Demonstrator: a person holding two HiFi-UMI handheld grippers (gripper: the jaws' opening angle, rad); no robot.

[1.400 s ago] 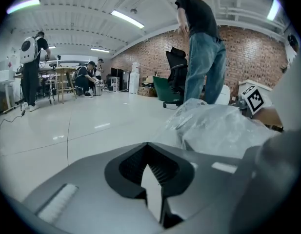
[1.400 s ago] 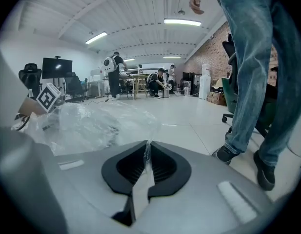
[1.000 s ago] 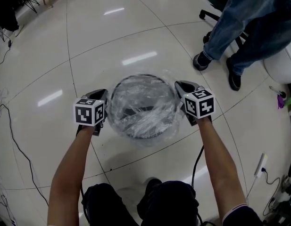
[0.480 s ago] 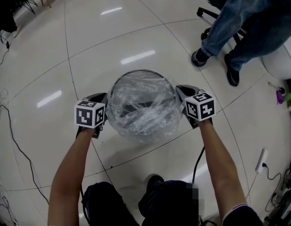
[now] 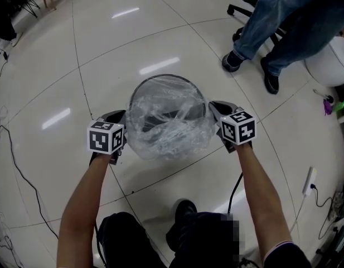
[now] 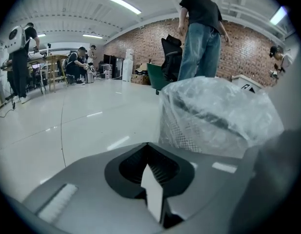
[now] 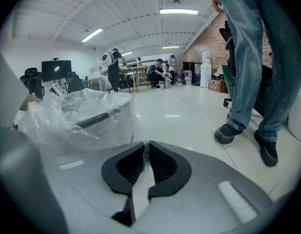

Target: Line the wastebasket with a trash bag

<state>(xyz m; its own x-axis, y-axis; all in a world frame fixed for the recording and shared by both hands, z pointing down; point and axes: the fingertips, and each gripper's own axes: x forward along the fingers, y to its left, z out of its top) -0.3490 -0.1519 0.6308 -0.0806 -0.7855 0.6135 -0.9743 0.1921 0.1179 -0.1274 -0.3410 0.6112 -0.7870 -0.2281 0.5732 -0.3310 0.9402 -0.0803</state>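
Both grippers sit low at the near side of the bin, one on each flank. Left gripper (image 5: 122,119) has its jaws pressed fully together; in the left gripper view (image 6: 148,144) no film can be made out between the tips, so whether it has the bag's hem is unclear. Right gripper (image 5: 213,108) is also closed tight, and in its own view (image 7: 145,146) a thin sliver of clear film seems to be caught at the tips.

Between them stands the wastebasket (image 5: 167,77), a round mesh bin upright on the tiled floor (image 5: 105,54). It lies to the right of the left gripper and to the left of the right one, about equally close to each. The trash bag (image 5: 169,128) is already draped over its mouth, clear plastic bunched across the opening and hanging down the outside wall toward both grippers. Judging from this, the coming move is a downward and outward pull on both flanks to seat the film round the rim.

Beyond the bin, well apart, stands a bystander (image 5: 283,21) in jeans.
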